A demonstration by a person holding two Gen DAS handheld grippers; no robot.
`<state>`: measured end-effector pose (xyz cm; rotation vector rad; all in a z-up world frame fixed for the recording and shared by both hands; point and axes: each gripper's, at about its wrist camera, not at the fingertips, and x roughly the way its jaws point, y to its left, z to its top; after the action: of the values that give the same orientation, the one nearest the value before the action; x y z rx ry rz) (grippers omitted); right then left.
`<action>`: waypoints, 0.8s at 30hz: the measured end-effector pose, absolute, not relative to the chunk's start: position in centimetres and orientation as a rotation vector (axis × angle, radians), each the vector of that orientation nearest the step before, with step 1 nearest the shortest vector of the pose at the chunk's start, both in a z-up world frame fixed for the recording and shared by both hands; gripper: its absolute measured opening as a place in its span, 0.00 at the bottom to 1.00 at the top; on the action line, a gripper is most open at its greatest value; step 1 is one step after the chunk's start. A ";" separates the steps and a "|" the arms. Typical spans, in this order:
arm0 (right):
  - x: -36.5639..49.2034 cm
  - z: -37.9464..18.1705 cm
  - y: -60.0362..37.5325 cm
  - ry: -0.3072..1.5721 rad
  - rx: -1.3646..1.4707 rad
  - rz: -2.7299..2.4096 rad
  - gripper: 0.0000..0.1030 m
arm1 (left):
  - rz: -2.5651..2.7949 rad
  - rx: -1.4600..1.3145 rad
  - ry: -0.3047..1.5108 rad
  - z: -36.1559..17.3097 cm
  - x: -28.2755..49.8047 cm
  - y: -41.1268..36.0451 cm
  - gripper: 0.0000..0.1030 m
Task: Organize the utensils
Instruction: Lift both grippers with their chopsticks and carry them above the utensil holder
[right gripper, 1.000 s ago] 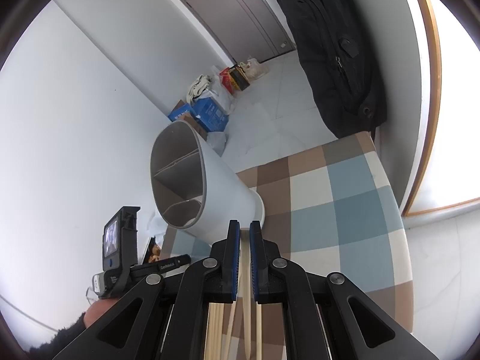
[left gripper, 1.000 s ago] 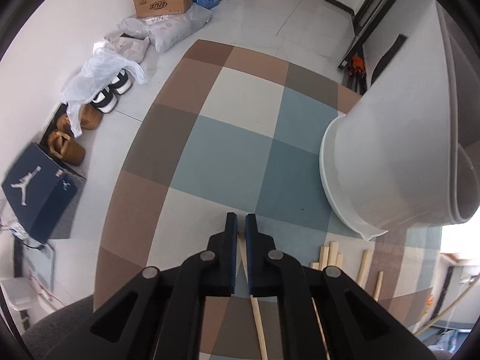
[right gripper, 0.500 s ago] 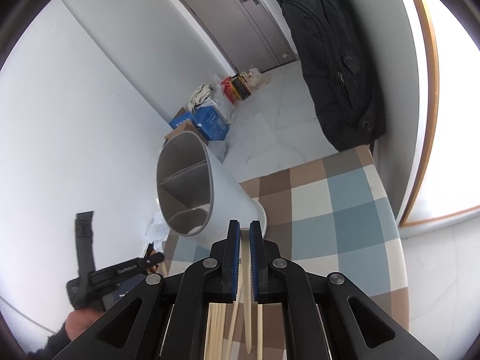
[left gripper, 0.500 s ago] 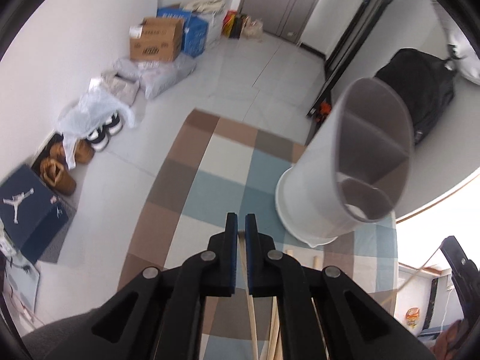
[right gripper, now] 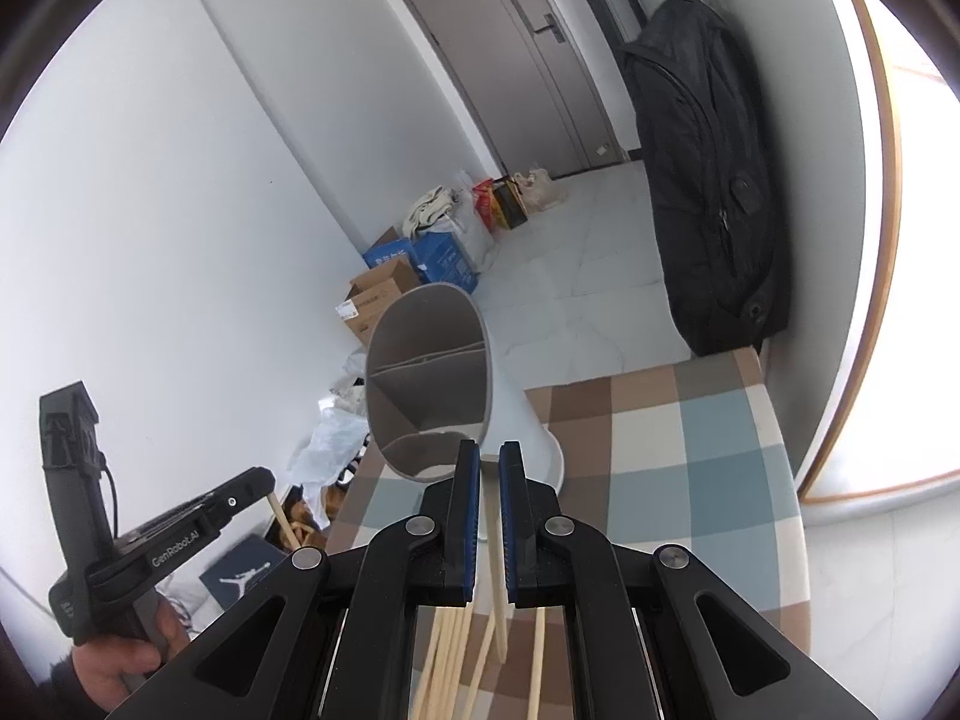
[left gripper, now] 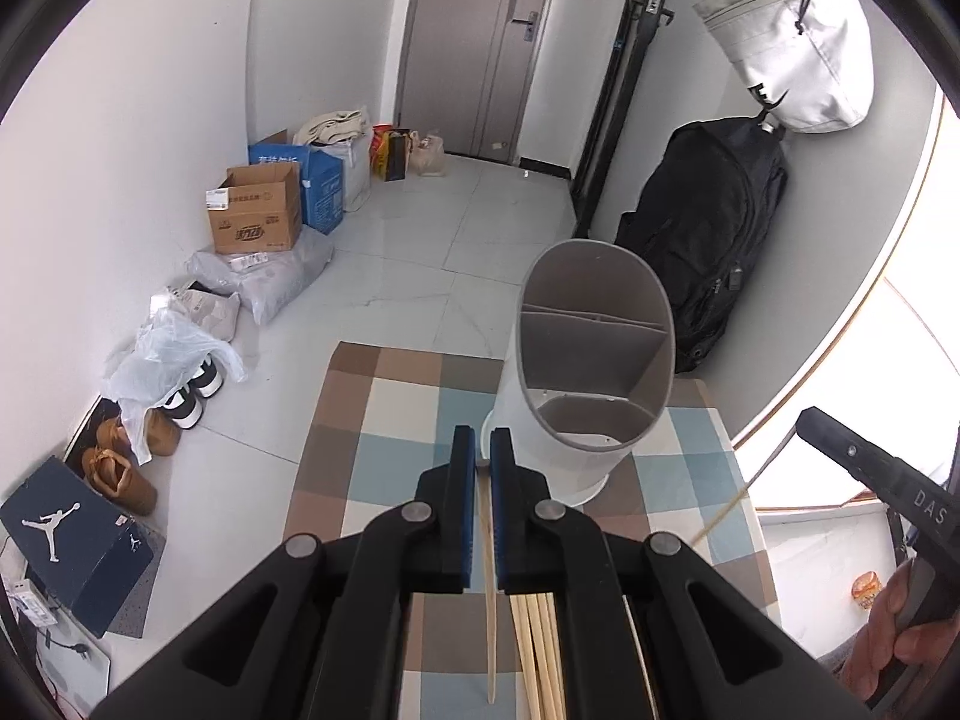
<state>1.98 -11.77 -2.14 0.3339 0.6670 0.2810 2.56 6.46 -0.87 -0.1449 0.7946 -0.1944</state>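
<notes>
A white utensil holder (left gripper: 561, 420) with a grey, divided inside stands on the checked tablecloth (left gripper: 384, 420), just beyond my left gripper (left gripper: 483, 450) and to its right. That gripper is shut on a wooden chopstick (left gripper: 487, 540), which hangs down between the fingers. Several loose chopsticks (left gripper: 534, 648) lie on the cloth below. In the right wrist view the holder (right gripper: 492, 396) sits straight ahead of my right gripper (right gripper: 489, 459), shut on another chopstick (right gripper: 495, 546). Each view shows the other gripper at its side: the left one (right gripper: 264, 483) and the right one (left gripper: 807, 420).
The small table ends just past the holder, with its rounded edge (right gripper: 792, 480) to the right. Beyond lie a tiled floor, cardboard boxes (left gripper: 255, 213), shoes (left gripper: 192, 396) and a shoe box (left gripper: 72, 540). A black backpack (left gripper: 708, 228) hangs by the wall.
My left gripper has risen and tipped upward with its chopstick, so the holder's open top and the door now show. The right gripper rose a little, its chopstick still gripped.
</notes>
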 end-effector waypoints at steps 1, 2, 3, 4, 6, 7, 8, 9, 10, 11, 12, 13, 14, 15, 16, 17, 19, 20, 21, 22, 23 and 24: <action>1.9 -1.8 -11.6 0.659 0.324 0.286 0.06 | -0.205 -0.145 0.791 -0.8 2.5 6.6 0.01; 1.8 -1.3 -11.4 0.647 0.309 0.290 0.06 | -0.213 -0.144 0.788 -0.7 2.6 6.7 0.01; 1.6 -0.9 -11.2 0.636 0.295 0.291 0.06 | -0.215 -0.140 0.783 -0.6 2.5 6.8 0.01; 1.6 -0.5 -11.0 0.624 0.281 0.292 0.06 | -0.219 -0.136 0.774 -0.5 2.5 6.9 0.01; 1.5 0.0 -10.8 0.612 0.276 0.298 0.06 | -0.233 -0.137 0.762 -0.1 2.3 6.8 0.01; 1.5 0.2 -10.7 0.611 0.274 0.300 0.06 | -0.235 -0.138 0.760 0.1 2.2 6.8 0.01; 1.5 0.2 -10.6 0.611 0.273 0.301 0.06 | -0.238 -0.140 0.758 0.2 2.2 6.6 0.01; 1.6 0.2 -10.4 0.614 0.274 0.305 0.06 | -0.246 -0.136 0.756 0.3 2.2 6.5 0.01; 1.6 0.2 -10.3 0.616 0.273 0.308 0.06 | -0.249 -0.126 0.754 0.4 2.3 6.4 0.01; 1.7 0.3 -10.1 0.616 0.269 0.308 0.06 | -0.252 -0.118 0.752 0.5 2.2 6.3 0.01; 1.7 0.3 -9.9 0.616 0.265 0.312 0.06 | -0.258 -0.110 0.750 0.5 2.1 6.2 0.01; 1.7 0.3 -9.8 0.616 0.263 0.315 0.06 | -0.263 -0.109 0.750 0.6 2.0 6.1 0.01; 1.7 0.4 -9.6 0.616 0.259 0.318 0.05 | -0.269 -0.111 0.752 0.7 2.1 6.1 0.01; 1.6 0.5 -9.5 0.616 0.257 0.321 0.06 | -0.272 -0.114 0.751 0.9 2.0 6.1 0.01; 1.6 0.6 -9.3 0.616 0.256 0.325 0.06 | -0.277 -0.117 0.747 1.1 1.9 6.1 0.01; 1.5 0.7 -9.2 0.616 0.256 0.329 0.06 | -0.282 -0.117 0.744 1.4 1.8 6.1 0.01; 1.5 1.1 -9.0 0.615 0.254 0.335 0.05 | -0.285 -0.111 0.737 1.7 1.8 6.0 0.01; 1.5 1.2 -9.0 0.613 0.253 0.340 0.06 | -0.291 -0.111 0.735 1.9 1.8 6.0 0.01; 1.5 1.4 -8.8 0.611 0.251 0.343 0.06 | -0.293 -0.112 0.735 2.1 1.9 5.9 0.01; 1.5 1.6 -8.7 0.609 0.246 0.344 0.06 | -0.297 -0.114 0.736 2.3 1.9 5.8 0.01; 1.5 1.8 -8.5 0.608 0.240 0.346 0.05 | -0.302 -0.116 0.734 2.5 1.9 5.8 0.01; 1.6 2.0 -8.4 0.607 0.237 0.350 0.06 | -0.303 -0.114 0.731 2.7 1.9 5.7 0.01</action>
<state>1.57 -8.41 2.04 0.2371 0.6068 0.3495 1.95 5.66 2.71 -0.1137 0.7311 -0.3033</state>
